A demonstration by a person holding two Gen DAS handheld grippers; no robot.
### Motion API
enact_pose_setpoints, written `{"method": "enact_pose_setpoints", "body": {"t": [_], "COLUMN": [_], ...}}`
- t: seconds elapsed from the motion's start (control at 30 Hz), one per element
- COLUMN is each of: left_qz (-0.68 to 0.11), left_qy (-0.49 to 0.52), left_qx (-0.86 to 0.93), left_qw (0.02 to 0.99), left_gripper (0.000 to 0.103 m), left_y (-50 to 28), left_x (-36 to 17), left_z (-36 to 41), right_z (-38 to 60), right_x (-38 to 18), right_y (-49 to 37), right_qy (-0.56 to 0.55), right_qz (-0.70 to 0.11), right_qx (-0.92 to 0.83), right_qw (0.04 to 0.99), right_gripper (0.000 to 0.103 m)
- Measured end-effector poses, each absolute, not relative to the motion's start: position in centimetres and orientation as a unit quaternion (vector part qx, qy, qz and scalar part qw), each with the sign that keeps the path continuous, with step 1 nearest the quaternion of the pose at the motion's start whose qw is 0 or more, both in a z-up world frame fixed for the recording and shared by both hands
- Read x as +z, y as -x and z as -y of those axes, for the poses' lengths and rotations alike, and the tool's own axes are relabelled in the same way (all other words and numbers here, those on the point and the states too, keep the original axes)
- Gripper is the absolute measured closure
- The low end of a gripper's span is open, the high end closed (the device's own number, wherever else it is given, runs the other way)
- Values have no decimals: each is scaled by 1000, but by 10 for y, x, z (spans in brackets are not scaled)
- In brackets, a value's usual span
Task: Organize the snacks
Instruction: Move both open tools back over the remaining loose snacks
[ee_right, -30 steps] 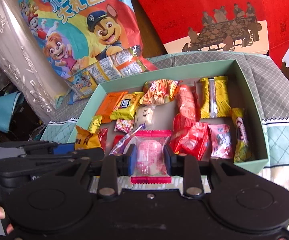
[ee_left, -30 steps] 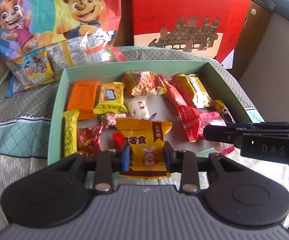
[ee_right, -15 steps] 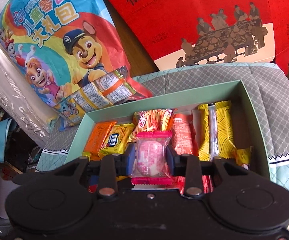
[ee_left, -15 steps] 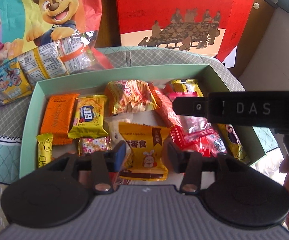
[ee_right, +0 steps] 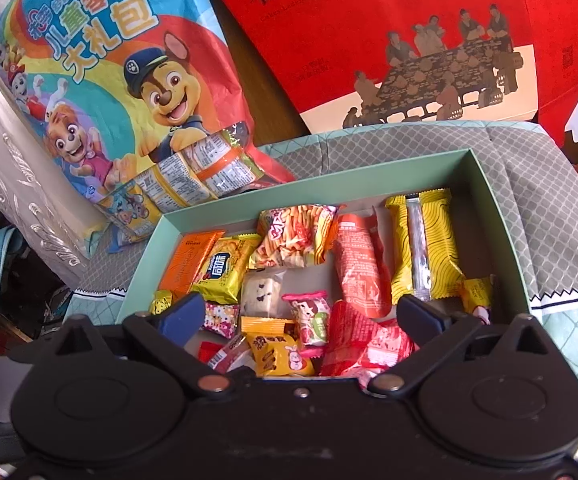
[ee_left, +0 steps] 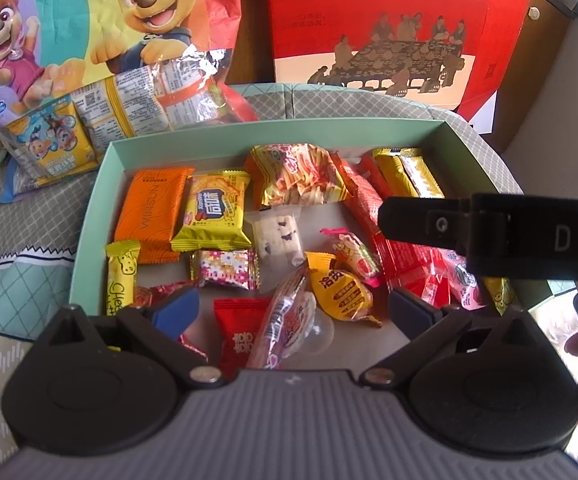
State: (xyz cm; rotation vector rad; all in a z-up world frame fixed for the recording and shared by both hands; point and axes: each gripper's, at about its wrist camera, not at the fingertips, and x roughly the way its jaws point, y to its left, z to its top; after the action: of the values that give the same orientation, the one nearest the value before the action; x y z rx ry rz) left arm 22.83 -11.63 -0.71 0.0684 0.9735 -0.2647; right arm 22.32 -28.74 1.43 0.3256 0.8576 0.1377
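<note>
A pale green box (ee_left: 101,184) (ee_right: 501,216) holds several wrapped snacks. My left gripper (ee_left: 293,312) is open and empty above the box's near edge. The yellow rabbit snack pack (ee_left: 339,294) (ee_right: 279,354) lies in the box between the left fingers. My right gripper (ee_right: 299,316) is open and empty over the box. The pink snack pack (ee_right: 309,316) (ee_left: 353,254) lies in the box ahead of it. The right gripper's black body (ee_left: 501,236) crosses the right side of the left wrist view.
A cartoon-dog gift bag (ee_left: 89,20) (ee_right: 101,80) with packets spilling out leans behind the box on the left. A red gift box (ee_left: 389,20) (ee_right: 389,32) stands behind on the right. The box rests on a patterned cloth (ee_right: 549,184).
Both grippers opened. The yellow rabbit pack dropped from the left gripper and the pink pack from the right gripper into the box. Both grippers moved forward over the box.
</note>
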Motion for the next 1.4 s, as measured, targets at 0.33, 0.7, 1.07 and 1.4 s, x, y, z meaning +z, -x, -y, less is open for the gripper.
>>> {"method": "enact_pose_setpoints", "body": {"t": [0.33,0.7,1.07,1.4], "left_qz": [-453,-466,-509,-550], "left_qy": [-26,-14,3,16], "left_qx": [-124,-103,-56,-52], "left_qw": [883,879,859,834], "left_gripper": [0,0,0,0], "left_y": [-198,-152,-117,-78], "left_x": [13,5,-32,-58], "left_z": [102,58,-7,-24], "right_z": [282,260,210,170], "right_x": [31,35,7,-20], "right_y": [-194,-153,-130,-116], "right_qy": [-157,-157,-142,-125], "right_qz": [-415,-428,-473,-514], "right_qx": [66,80,117,155], "right_qw": [894,886,862,835], "right_gripper": [0,0,0,6]}}
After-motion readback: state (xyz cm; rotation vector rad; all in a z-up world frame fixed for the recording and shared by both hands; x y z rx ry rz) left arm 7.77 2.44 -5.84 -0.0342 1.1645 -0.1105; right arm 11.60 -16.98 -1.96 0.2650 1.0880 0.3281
